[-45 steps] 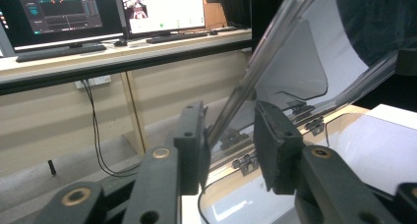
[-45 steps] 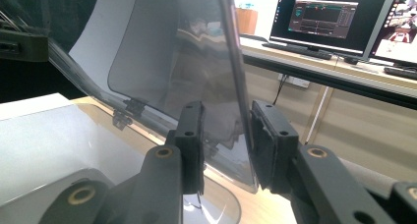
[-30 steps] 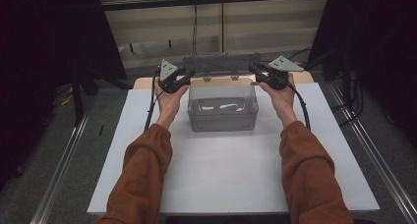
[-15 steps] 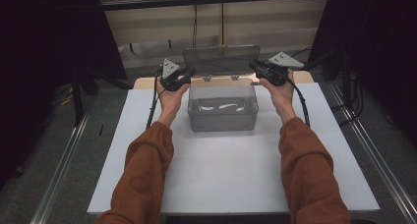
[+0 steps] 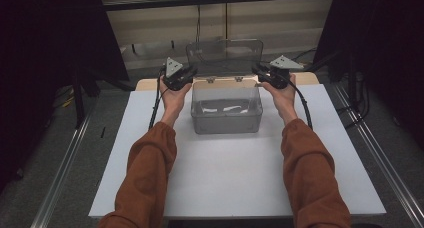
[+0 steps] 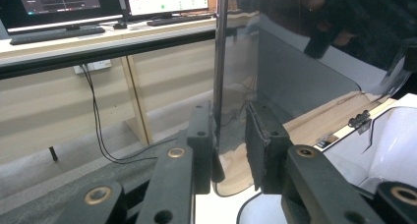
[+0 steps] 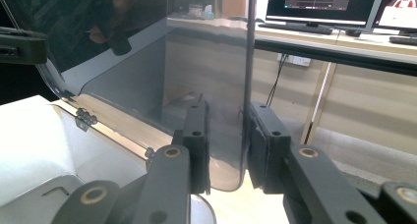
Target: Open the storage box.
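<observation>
Between both spread grippers, the box's clear lid stands upright.

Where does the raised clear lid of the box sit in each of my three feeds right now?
High view: the lid stands upright at top centre, behind the clear box, between the left tool and right tool.
Left gripper view: lid edge runs vertically at centre, between the jaws.
Right gripper view: lid edge runs vertically at centre, between the jaws.
Shared landmark: the hinges.
</observation>
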`<state>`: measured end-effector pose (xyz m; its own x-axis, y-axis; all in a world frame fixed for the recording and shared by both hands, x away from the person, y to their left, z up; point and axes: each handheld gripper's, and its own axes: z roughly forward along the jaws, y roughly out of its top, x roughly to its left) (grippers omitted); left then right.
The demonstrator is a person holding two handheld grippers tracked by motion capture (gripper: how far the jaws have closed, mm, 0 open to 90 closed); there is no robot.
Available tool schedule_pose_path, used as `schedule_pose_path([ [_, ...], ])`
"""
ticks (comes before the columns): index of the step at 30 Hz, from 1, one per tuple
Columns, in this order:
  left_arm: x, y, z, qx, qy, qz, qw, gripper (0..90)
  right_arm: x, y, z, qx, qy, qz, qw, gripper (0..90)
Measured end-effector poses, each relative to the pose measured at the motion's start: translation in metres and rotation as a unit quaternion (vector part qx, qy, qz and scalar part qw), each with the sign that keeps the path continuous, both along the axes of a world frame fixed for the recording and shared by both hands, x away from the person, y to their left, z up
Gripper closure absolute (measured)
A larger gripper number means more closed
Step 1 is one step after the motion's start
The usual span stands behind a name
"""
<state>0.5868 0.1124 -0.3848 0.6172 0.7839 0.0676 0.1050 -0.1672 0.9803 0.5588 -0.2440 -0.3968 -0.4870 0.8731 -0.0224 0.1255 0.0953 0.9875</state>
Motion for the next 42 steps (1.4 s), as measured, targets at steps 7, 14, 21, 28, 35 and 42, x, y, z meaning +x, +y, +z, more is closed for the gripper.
schedule_pose_path([
  [7, 0.005, 0.001, 0.0, 0.001, 0.019, -0.007, 0.9998, 74.5, 0.005, -0.002, -0.006, 0.005, 0.01, 0.0, 0.9999, 75.5],
  [14, 0.011, 0.0, 0.0, 0.012, 0.035, -0.007, 0.9993, 71.8, 0.008, -0.003, -0.005, 0.012, 0.024, 0.001, 0.9996, 77.3],
  [21, 0.018, 0.001, -0.006, 0.002, 0.06, -0.01, 0.9981, 69.3, 0.011, -0.003, -0.004, 0.012, 0.029, -0.001, 0.9995, 78.6],
  [28, 0.023, 0.0, -0.009, -0.02, 0.085, -0.007, 0.9961, 73.2, 0.015, -0.004, -0.006, 0.028, 0.038, -0.006, 0.9988, 79.7],
  [35, 0.026, 0.001, -0.009, -0.033, 0.099, -0.006, 0.9945, 74.6, 0.017, -0.005, -0.007, 0.047, 0.052, -0.009, 0.9975, 79.8],
  [42, 0.03, 0.0, -0.005, -0.041, 0.132, 0.002, 0.9905, 75.1, 0.021, -0.001, -0.003, 0.055, 0.081, -0.025, 0.9949, 78.2],
])
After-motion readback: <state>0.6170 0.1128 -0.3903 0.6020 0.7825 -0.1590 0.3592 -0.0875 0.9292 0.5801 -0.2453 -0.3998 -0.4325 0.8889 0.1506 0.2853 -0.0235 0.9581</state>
